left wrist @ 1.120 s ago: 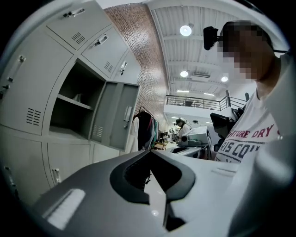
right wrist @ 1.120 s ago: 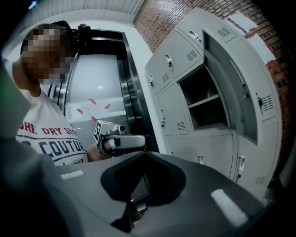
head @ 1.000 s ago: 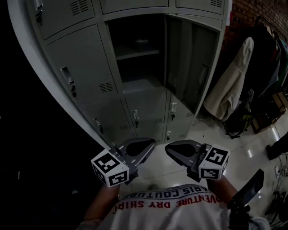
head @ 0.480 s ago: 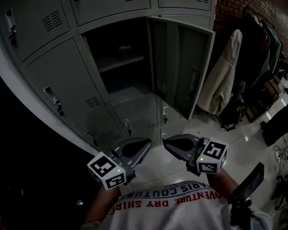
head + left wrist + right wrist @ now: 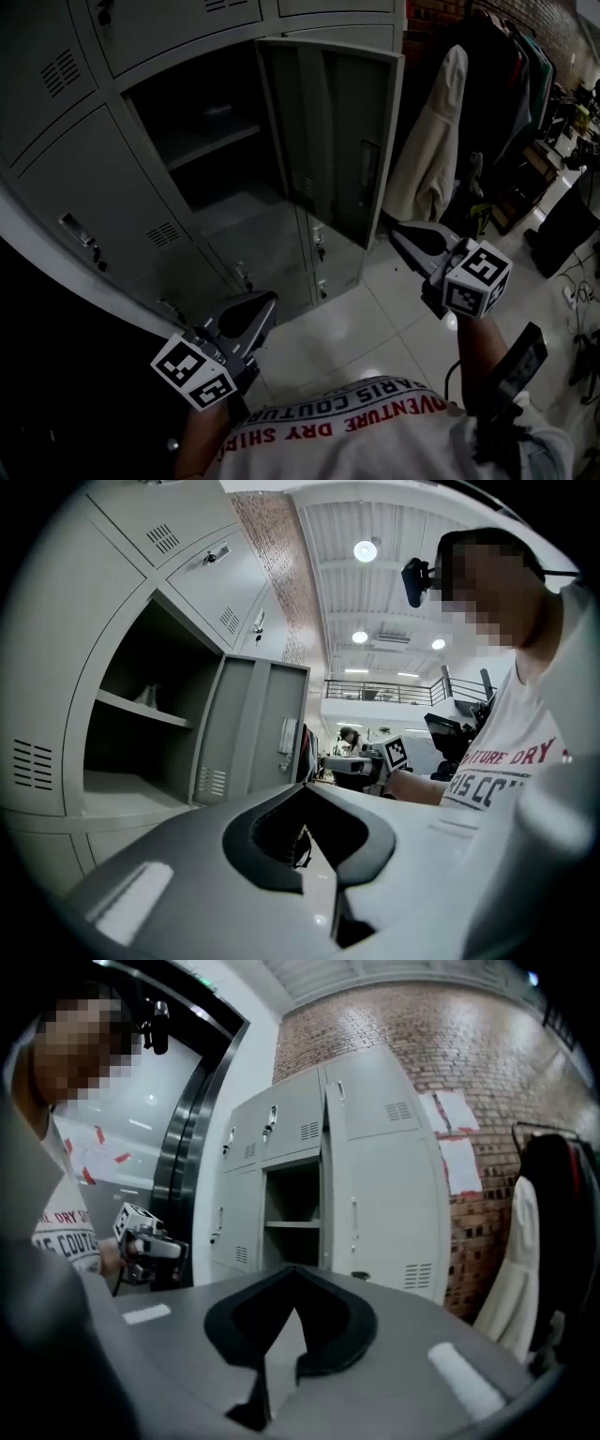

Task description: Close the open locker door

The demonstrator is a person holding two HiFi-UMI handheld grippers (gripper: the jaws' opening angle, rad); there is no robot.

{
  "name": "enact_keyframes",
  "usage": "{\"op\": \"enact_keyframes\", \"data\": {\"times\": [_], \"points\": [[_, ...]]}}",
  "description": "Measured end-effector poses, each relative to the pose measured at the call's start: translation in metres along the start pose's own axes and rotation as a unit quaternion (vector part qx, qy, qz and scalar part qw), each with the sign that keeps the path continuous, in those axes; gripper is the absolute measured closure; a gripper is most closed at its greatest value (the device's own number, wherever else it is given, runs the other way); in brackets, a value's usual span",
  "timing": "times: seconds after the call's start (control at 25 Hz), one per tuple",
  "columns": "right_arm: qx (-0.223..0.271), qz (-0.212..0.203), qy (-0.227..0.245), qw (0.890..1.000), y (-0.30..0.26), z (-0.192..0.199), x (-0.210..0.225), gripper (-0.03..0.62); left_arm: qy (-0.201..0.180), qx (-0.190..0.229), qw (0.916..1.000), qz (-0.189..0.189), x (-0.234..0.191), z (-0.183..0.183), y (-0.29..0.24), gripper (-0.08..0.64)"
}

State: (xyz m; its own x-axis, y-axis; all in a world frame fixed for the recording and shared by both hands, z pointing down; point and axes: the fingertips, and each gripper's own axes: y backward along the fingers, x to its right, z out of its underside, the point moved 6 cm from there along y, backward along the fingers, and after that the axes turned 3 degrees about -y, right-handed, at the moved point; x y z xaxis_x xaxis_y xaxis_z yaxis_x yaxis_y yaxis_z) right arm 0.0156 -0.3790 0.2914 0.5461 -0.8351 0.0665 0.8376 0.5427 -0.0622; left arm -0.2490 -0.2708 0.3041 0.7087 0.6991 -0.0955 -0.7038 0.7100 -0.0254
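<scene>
The grey locker bank fills the upper left of the head view. One middle compartment (image 5: pixel 202 141) stands open, with a shelf inside. Its door (image 5: pixel 333 141) is swung out to the right, inner face toward me. My left gripper (image 5: pixel 267 302) is low, in front of the lower lockers, with its jaws together and nothing in them. My right gripper (image 5: pixel 396 232) is raised just right of the door's lower free corner, apart from it and shut on nothing. The left gripper view shows the door (image 5: pixel 253 728) beyond the closed jaws (image 5: pixel 300 794). The right gripper view shows the door's outer face (image 5: pixel 380 1208).
A cream coat (image 5: pixel 427 150) hangs just right of the door, with darker clothes on a rack (image 5: pixel 520 66) behind it. Glossy white floor tiles (image 5: pixel 375 319) lie below. Bags and cables sit at the far right. A brick wall (image 5: pixel 469 1063) stands beside the lockers.
My right gripper has risen and moved right, up beside the open door's lower edge. My left gripper has dropped to the lower left. The lockers have shifted left in the head view.
</scene>
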Motion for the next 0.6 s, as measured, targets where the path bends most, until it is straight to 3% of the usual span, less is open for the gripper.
{"op": "enact_keyframes", "data": {"times": [0.12,0.24,0.6], "points": [[-0.007,0.061,0.053,0.997,-0.006,-0.005,0.031,0.6,-0.001,-0.005,1.0,0.001,-0.005,0.002,-0.001,0.557],[0.0,0.084,0.049,0.995,-0.018,-0.014,0.054,0.6,0.003,-0.013,0.9999,0.005,-0.01,0.005,-0.003,0.557],[0.021,0.08,0.047,0.995,-0.044,-0.032,0.068,0.603,0.003,-0.02,0.9998,0.006,-0.026,0.004,-0.005,0.557]]}}
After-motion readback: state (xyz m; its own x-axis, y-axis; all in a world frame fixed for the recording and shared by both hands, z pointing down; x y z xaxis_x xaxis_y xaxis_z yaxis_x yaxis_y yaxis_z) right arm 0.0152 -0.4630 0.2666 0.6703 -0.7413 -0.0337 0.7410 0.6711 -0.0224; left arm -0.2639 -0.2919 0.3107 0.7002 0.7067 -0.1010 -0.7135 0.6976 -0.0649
